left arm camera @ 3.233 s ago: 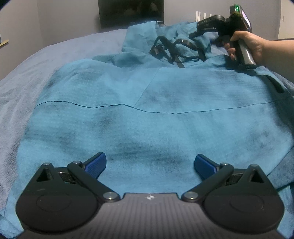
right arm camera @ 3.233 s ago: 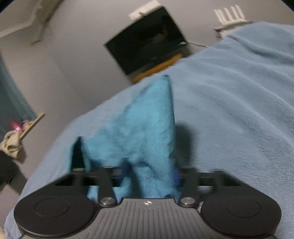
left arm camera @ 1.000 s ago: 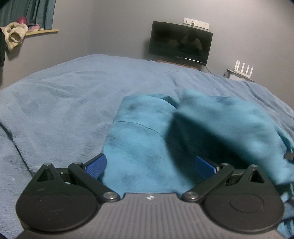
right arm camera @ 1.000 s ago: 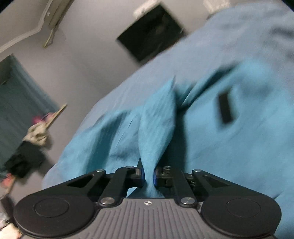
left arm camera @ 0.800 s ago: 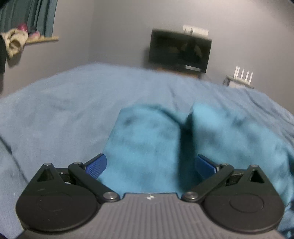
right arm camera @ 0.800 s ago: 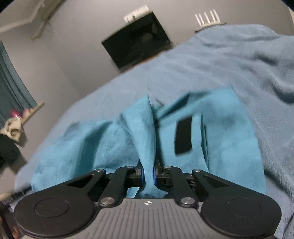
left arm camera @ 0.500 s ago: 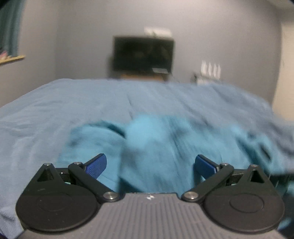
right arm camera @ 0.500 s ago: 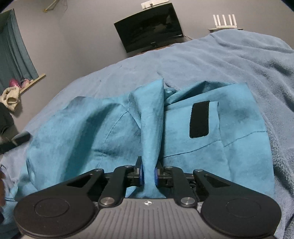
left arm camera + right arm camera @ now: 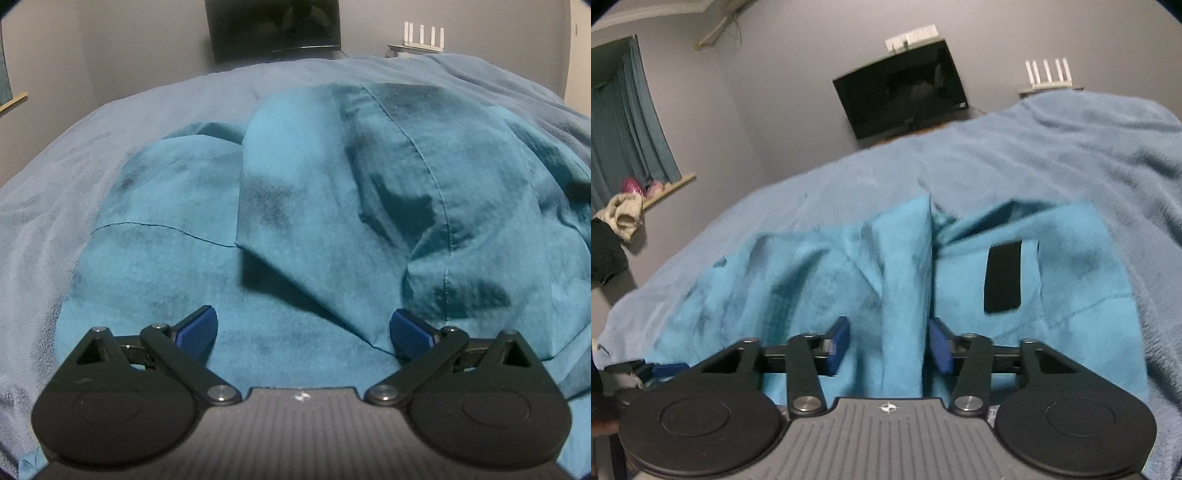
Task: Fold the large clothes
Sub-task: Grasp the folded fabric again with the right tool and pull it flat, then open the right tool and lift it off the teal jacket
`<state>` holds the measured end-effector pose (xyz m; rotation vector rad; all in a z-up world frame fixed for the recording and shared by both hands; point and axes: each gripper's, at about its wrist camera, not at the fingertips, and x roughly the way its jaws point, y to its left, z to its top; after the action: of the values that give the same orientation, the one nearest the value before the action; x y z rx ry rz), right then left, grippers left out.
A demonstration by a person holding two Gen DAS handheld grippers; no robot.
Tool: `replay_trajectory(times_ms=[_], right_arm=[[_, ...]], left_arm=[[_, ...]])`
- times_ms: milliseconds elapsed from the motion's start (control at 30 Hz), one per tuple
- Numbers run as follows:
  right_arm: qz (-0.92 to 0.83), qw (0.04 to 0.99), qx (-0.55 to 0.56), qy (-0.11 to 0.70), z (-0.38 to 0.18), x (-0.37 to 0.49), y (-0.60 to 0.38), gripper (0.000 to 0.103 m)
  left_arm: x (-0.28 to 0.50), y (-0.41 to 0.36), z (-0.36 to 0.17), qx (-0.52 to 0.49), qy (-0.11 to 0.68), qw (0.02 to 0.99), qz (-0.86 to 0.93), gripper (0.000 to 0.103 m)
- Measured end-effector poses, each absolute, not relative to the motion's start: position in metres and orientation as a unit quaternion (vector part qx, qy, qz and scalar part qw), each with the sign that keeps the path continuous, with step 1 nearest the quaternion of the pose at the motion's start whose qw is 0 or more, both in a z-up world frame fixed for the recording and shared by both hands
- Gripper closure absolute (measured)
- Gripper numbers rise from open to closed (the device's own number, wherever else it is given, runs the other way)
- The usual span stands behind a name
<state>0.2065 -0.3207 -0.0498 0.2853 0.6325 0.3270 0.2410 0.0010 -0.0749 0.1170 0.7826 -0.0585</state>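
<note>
A large teal garment point(image 9: 332, 192) lies rumpled on the bed, one flap folded over its lower layer. My left gripper point(image 9: 303, 330) hovers low over its near part, open wide, with cloth under the blue pads but nothing pinched. In the right wrist view the garment point(image 9: 812, 280) shows a black strip point(image 9: 1003, 278) on its right panel. My right gripper point(image 9: 889, 345) has its jaws opening. An upright ridge of teal cloth stands between the pads, and the left pad is clear of it.
A light blue fleece blanket point(image 9: 1052, 155) covers the bed all around the garment. A dark TV point(image 9: 901, 94) hangs on the grey wall beyond, with a white router point(image 9: 1049, 75) to its right. Curtains and a sill with clothes point(image 9: 624, 214) are at the left.
The right gripper's jaws, shut on the cloth ridge a second ago, have parted. The left gripper has swung sideways and sunk closer to the garment, still open.
</note>
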Motion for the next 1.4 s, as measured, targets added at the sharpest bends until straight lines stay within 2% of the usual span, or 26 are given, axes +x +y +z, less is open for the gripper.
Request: replay_trajectory(times_ms=[33, 200, 300, 433, 533, 633, 733, 767, 800, 867, 900, 967, 1167, 1233, 1300, 1333, 1367, 1400], right_arm=[[0.157, 0.927, 0.129, 0.316, -0.054, 0.209, -0.319, 0.092], [0.104, 0.941, 0.088, 0.311, -0.060, 0.213, -0.316, 0.092], [0.095, 0.938, 0.102, 0.318, -0.061, 0.214, -0.320, 0.083], [0.111, 0.939, 0.138, 0.294, -0.041, 0.221, -0.330, 0.049], [0.121, 0.943, 0.112, 0.288, -0.021, 0.248, -0.321, 0.049], [0.134, 0.930, 0.131, 0.316, -0.016, 0.292, -0.315, 0.049], [0.127, 0.916, 0.149, 0.351, -0.020, 0.327, -0.311, 0.041], [0.129, 0.907, 0.158, 0.369, -0.024, 0.338, -0.312, 0.042], [0.135, 0.897, 0.169, 0.385, -0.028, 0.346, -0.312, 0.047], [0.151, 0.887, 0.185, 0.394, -0.033, 0.356, -0.316, 0.086], [0.154, 0.890, 0.183, 0.389, -0.032, 0.358, -0.317, 0.092], [0.147, 0.895, 0.190, 0.376, -0.030, 0.362, -0.321, 0.096], [0.083, 0.916, 0.137, 0.367, -0.043, 0.377, -0.298, 0.095], [0.074, 0.915, 0.141, 0.370, -0.045, 0.375, -0.296, 0.088], [0.071, 0.915, 0.150, 0.367, -0.039, 0.365, -0.298, 0.073], [0.067, 0.919, 0.144, 0.360, -0.034, 0.358, -0.299, 0.053], [0.058, 0.927, 0.127, 0.347, -0.029, 0.352, -0.297, 0.039], [0.052, 0.937, 0.106, 0.328, -0.022, 0.339, -0.296, 0.038]], left_arm=[[0.242, 0.001, -0.073, 0.058, 0.381, 0.922, -0.028, 0.001], [0.245, -0.001, -0.079, 0.059, 0.382, 0.922, -0.032, 0.000], [0.245, -0.001, -0.080, 0.061, 0.382, 0.922, -0.032, 0.000], [0.246, 0.000, -0.079, 0.059, 0.382, 0.922, -0.032, 0.000], [0.247, -0.001, -0.080, 0.059, 0.381, 0.922, -0.030, 0.000], [0.249, -0.003, -0.080, 0.059, 0.381, 0.922, -0.030, 0.000], [0.248, -0.002, -0.081, 0.058, 0.381, 0.922, -0.031, 0.000], [0.248, -0.002, -0.080, 0.057, 0.381, 0.922, -0.031, 0.000], [0.248, -0.002, -0.081, 0.057, 0.381, 0.922, -0.031, 0.000], [0.248, -0.002, -0.081, 0.055, 0.381, 0.923, -0.031, 0.000], [0.247, -0.002, -0.081, 0.054, 0.381, 0.923, -0.031, 0.000], [0.249, -0.003, -0.081, 0.050, 0.381, 0.923, -0.033, 0.000], [0.252, -0.005, -0.081, 0.043, 0.381, 0.923, -0.036, 0.000], [0.252, -0.004, -0.081, 0.042, 0.381, 0.923, -0.037, 0.000], [0.251, -0.004, -0.081, 0.042, 0.379, 0.924, -0.037, 0.000], [0.251, -0.004, -0.081, 0.043, 0.378, 0.924, -0.037, 0.000], [0.251, -0.004, -0.081, 0.044, 0.378, 0.924, -0.037, 0.000], [0.251, -0.004, -0.081, 0.044, 0.378, 0.924, -0.036, 0.000]])
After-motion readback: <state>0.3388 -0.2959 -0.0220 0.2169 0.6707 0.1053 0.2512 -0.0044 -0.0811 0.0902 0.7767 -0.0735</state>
